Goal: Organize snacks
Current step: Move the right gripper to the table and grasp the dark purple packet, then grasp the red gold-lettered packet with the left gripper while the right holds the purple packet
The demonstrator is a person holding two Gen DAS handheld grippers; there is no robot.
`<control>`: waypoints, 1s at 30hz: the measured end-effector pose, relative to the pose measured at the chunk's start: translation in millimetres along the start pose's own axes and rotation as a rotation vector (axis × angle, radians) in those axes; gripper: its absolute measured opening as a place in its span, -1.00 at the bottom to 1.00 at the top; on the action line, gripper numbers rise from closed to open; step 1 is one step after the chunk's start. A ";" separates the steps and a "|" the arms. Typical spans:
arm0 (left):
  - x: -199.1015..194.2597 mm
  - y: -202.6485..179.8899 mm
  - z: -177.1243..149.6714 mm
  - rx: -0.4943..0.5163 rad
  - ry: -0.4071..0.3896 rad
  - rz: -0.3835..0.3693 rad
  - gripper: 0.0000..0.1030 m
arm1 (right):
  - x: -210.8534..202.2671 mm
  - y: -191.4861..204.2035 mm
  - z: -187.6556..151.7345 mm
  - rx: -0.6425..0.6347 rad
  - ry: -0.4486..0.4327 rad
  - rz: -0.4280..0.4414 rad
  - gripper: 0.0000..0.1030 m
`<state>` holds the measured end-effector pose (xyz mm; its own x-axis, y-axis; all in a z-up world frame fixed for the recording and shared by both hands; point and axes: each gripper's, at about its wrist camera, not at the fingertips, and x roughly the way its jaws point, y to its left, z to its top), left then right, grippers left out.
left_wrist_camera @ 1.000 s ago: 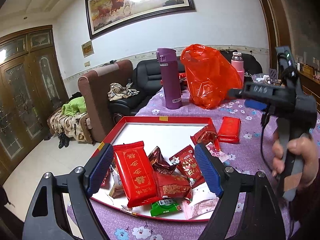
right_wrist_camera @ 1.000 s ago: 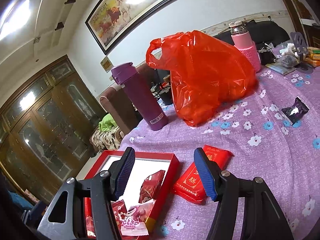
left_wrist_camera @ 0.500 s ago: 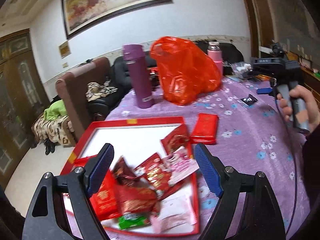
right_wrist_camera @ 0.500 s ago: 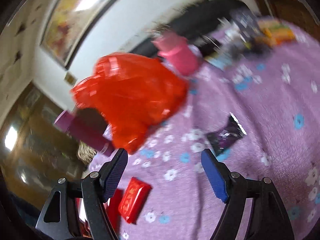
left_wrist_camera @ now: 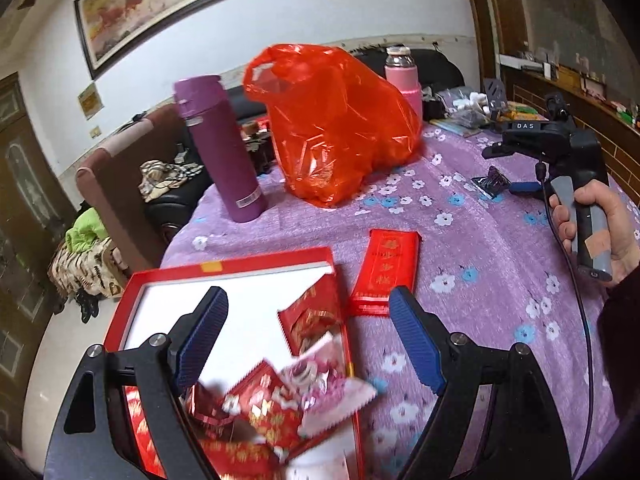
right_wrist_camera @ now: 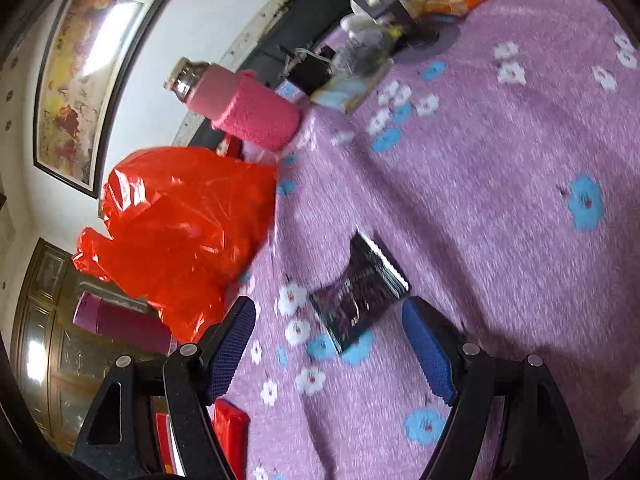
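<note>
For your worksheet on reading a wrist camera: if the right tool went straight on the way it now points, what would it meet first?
Most likely the dark snack packet lying on the purple flowered tablecloth. It sits just ahead of the open right tool, between the lines of its fingers. Depth is unclear in this blurred fisheye view.

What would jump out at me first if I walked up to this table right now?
Probably the big crinkly orange plastic bag standing at the far side of the purple flowered tablecloth, with a tall purple flask to its left and a pink bottle behind it. Next, the red tray at the near edge, heaped with red snack packets. One dark wrapper lies alone on the cloth, between the open fingers of the right gripper.
</note>
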<state>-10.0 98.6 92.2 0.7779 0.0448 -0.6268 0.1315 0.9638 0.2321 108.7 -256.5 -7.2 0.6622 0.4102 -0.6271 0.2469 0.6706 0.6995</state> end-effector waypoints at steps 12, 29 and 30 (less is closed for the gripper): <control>55.6 -32.8 29.7 0.103 0.067 -0.072 0.62 | 27.8 38.4 -2.3 -0.311 -0.091 -0.323 -0.29; 135.6 -62.8 36.9 0.157 0.320 -0.140 0.61 | 25.2 41.2 0.9 -0.418 0.060 -0.432 -0.53; 138.2 -62.5 36.8 0.149 0.327 -0.147 0.62 | 23.1 39.5 3.0 -0.401 0.067 -0.412 -0.53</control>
<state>112.0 34.9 18.5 0.5099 0.0136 -0.8601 0.3337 0.9184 0.2123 135.9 -222.4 7.0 0.5189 0.0949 -0.8496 0.1785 0.9599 0.2163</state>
